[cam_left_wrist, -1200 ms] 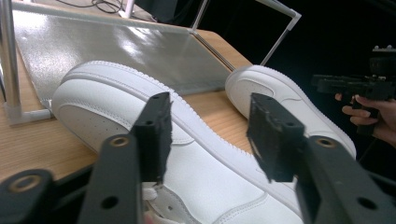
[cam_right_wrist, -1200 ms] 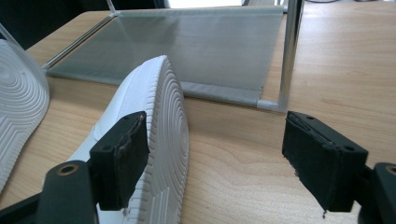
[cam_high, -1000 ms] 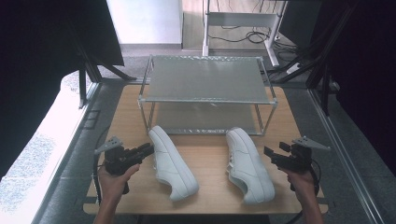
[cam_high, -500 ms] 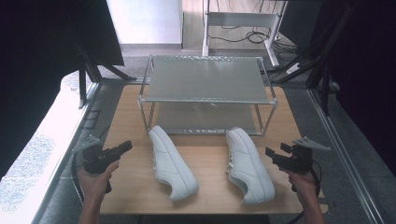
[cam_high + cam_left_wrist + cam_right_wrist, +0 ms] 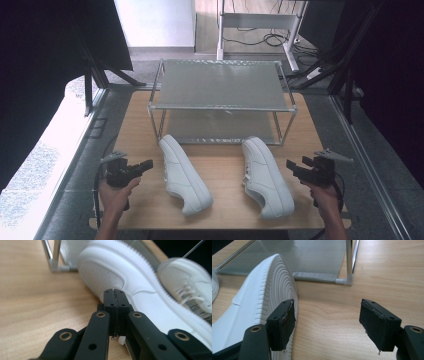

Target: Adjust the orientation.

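White leather shoes lie on their sides on the wooden table (image 5: 225, 165), in front of a two-tier metal rack (image 5: 220, 100). The left gripper (image 5: 146, 164) is held low just left of the left shoe (image 5: 184, 175); its jaws are pressed together with nothing between them, and in the left gripper view the tips (image 5: 115, 298) point at that shoe's side, very near it, though whether they touch it I cannot tell. Beyond it in that view lies the right shoe (image 5: 186, 282), laces showing. The right gripper (image 5: 291, 166) sits just right of the right shoe (image 5: 266, 177). Its jaws stand wide apart and have just been narrowing slightly, with only bare table between them. In the right gripper view (image 5: 325, 322), the ribbed sole of the right shoe (image 5: 269, 290) lies just beside the outer face of one jaw, and a rack leg (image 5: 349, 262) stands ahead.
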A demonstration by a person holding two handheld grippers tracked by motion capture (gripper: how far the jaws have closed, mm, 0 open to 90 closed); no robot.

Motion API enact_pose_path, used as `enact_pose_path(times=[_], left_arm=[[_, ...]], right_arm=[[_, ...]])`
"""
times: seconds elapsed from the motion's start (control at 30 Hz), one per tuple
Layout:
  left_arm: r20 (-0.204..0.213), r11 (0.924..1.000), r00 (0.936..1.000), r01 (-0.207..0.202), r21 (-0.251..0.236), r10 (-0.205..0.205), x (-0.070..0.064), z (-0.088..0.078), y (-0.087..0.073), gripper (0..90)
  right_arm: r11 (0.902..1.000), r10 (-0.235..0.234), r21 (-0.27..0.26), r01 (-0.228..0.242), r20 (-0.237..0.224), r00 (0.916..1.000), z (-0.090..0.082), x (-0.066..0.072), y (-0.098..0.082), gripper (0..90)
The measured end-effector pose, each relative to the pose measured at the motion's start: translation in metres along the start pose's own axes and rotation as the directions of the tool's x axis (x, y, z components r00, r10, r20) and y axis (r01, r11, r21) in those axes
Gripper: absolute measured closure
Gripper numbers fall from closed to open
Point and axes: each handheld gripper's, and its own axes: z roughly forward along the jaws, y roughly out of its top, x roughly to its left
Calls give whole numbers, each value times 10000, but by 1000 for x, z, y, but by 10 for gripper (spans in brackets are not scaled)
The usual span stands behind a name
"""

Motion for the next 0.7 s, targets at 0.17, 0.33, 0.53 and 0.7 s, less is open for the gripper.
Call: enact_pose_path(times=[0.17, 0.33, 0.53, 0.7], left_arm=[[-224, 9980, 9997, 139, 612, -126, 2, 15, -8, 900], [-238, 9947, 9997, 119, 1017, -96, 1, 24, -12, 900], [25, 9925, 9999, 94, 1217, -98, -3, 33, -15, 900], [143, 9973, 9998, 92, 731, -103, -12, 33, -11, 900]], right_arm=[[9999, -20, 137, 20, 16, 10000, 2, 0, -1, 294], [9997, -16, 229, 15, 56, 10000, 4, 0, -3, 294], [9992, 28, 409, -33, 122, 9999, 6, -2, -5, 296], [9992, 61, 400, -66, 120, 9999, 5, -1, -5, 297]])
